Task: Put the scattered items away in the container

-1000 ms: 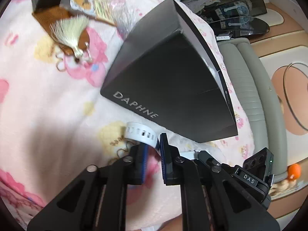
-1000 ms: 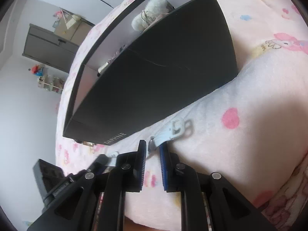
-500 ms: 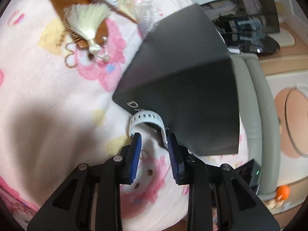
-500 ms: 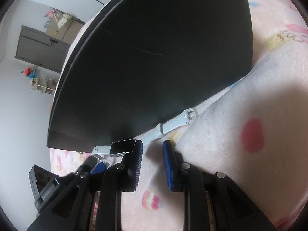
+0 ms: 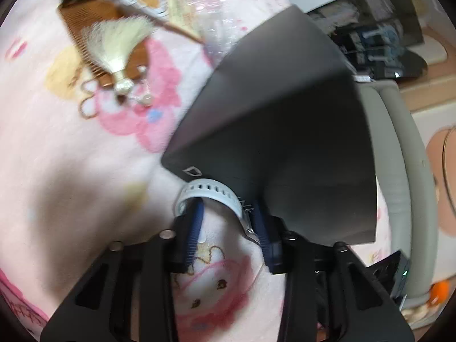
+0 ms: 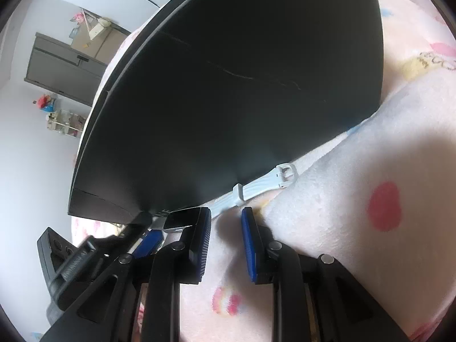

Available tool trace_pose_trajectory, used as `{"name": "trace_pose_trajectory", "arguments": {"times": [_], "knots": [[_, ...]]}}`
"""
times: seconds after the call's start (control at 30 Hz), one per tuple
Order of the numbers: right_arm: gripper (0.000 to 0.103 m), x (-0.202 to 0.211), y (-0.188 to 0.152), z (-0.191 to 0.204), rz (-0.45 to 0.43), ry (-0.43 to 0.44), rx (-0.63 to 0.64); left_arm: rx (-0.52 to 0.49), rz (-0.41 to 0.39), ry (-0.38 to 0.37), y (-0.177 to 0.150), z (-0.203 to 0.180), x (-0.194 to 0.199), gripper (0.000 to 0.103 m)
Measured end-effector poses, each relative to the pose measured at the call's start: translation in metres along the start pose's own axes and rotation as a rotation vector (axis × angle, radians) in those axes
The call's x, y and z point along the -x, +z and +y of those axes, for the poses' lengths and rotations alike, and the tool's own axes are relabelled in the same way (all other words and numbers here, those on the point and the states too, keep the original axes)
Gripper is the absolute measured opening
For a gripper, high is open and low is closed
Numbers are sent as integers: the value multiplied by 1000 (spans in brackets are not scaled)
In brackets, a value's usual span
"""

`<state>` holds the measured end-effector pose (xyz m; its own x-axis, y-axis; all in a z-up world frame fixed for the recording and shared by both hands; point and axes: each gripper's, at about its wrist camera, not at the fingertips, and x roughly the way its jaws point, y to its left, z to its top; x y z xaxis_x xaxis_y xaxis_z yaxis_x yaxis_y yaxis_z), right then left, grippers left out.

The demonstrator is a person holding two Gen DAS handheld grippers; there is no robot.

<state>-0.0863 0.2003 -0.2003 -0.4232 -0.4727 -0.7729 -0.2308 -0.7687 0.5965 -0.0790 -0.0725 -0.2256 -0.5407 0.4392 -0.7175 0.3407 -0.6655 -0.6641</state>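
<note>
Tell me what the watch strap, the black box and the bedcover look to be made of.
Watch strap: pale blue rubber or silicone, probably; matte, moulded ridges and punched holes, bends in a loop.
Black box: likely cardboard, matte, with a faint crease line along one wall.
Bedcover: soft fleece or plush; fuzzy nap, printed pink cartoons.

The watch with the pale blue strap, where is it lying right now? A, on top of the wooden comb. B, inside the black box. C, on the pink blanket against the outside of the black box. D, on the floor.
C: the watch and its strap lie on the pink blanket along the black box's outer wall.
</note>
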Motion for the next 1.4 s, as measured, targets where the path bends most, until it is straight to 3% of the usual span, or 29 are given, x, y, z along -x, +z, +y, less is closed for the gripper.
{"name": "trace_pose_trajectory", "arguments": {"times": [0.17, 0.3, 0.37, 0.5, 0.6, 0.8, 0.93, 1.03, 1.1, 1.2, 1.4], "knots": [[19, 3, -1, -3, 17, 88, -30, -51, -41, -43, -4, -4, 39, 1], [19, -4, -10, -2, 128, 268, -58, -103, -53, -28, -2, -5, 76, 1], [19, -14, -17, -2, 181, 301, -81, -118, -37, 3, 0, -3, 85, 1], [19, -25, -18, 8, 155, 249, -66, -144, 0, 103, 2, -15, 63, 2], [19, -38, -17, 15, 161, 250, -68, -78, 12, 70, -4, 18, 63, 2], [19, -64, -19, 24, 168, 208, -63, -30, 0, 32, -6, 24, 55, 4], [19, -77, -20, 30, 146, 169, -30, 38, -3, 39, -3, 33, 57, 18], [8, -73, -22, 32, 119, 153, 11, 81, -24, 30, 0, 40, 61, 26], [7, -67, -26, 41, 97, 99, 85, 114, -13, 9, 3, 44, 57, 45], [6, -49, -33, 56, 31, 32, 195, 162, 1, -19, 5, 50, 54, 45], [4, -17, -49, 58, 33, 70, 227, 143, -17, -19, 2, 47, 55, 41]]}}
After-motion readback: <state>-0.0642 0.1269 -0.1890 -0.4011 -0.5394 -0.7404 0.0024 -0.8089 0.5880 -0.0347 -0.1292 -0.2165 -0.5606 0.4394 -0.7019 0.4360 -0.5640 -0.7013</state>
